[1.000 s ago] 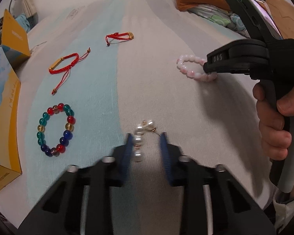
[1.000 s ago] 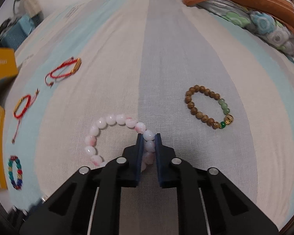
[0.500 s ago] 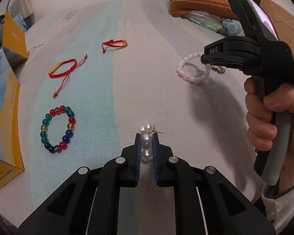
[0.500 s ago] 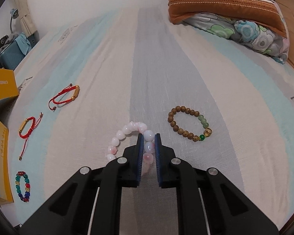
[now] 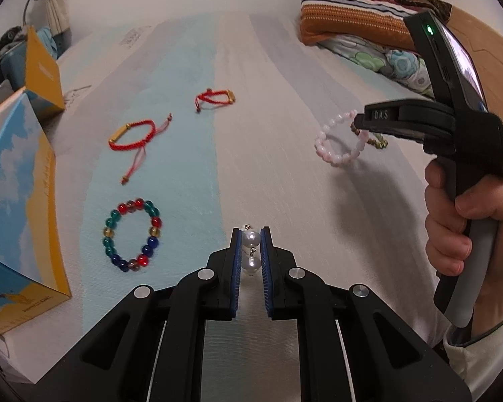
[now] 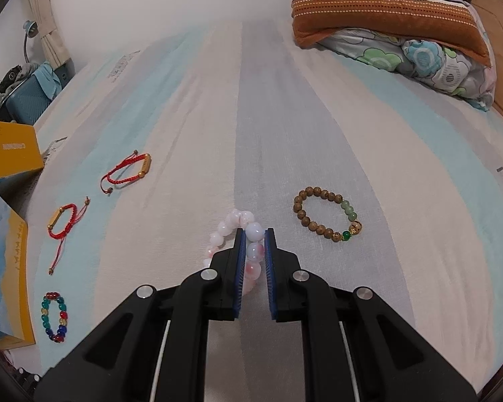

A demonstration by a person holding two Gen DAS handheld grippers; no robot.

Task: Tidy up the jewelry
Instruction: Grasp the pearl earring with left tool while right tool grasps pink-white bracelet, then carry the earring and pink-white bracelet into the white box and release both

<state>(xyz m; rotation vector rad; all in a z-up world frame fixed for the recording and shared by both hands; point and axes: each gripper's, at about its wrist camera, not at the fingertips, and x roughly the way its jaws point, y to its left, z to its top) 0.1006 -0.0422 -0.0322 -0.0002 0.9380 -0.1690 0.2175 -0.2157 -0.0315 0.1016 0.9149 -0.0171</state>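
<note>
My left gripper [image 5: 250, 234] is shut on a pearl earring [image 5: 251, 250], two white pearls pinched between its blue pads above the striped bed sheet [image 5: 271, 154]. My right gripper [image 6: 254, 234] is shut on a pink bead bracelet [image 6: 223, 238], which hangs lifted off the sheet; the same pink bracelet [image 5: 335, 147] shows in the left wrist view at the tip of the right gripper held in a hand [image 5: 452, 231]. A wooden bead bracelet [image 6: 328, 214] lies to the right. Two red cord bracelets [image 5: 134, 134] [image 5: 214, 98] and a multicoloured glass bead bracelet [image 5: 132, 234] lie to the left.
A blue and yellow box [image 5: 13, 207] stands at the left edge of the bed, a second yellow box [image 6: 11, 149] behind it. Folded blankets and a floral pillow [image 6: 402, 23] fill the far right corner. A blue suitcase [image 6: 26, 97] stands beyond the bed.
The left gripper closed on the pearl earring and rose with it. The right gripper, still shut on the pink bracelet, lifted it off the sheet; both views now see more of the bed.
</note>
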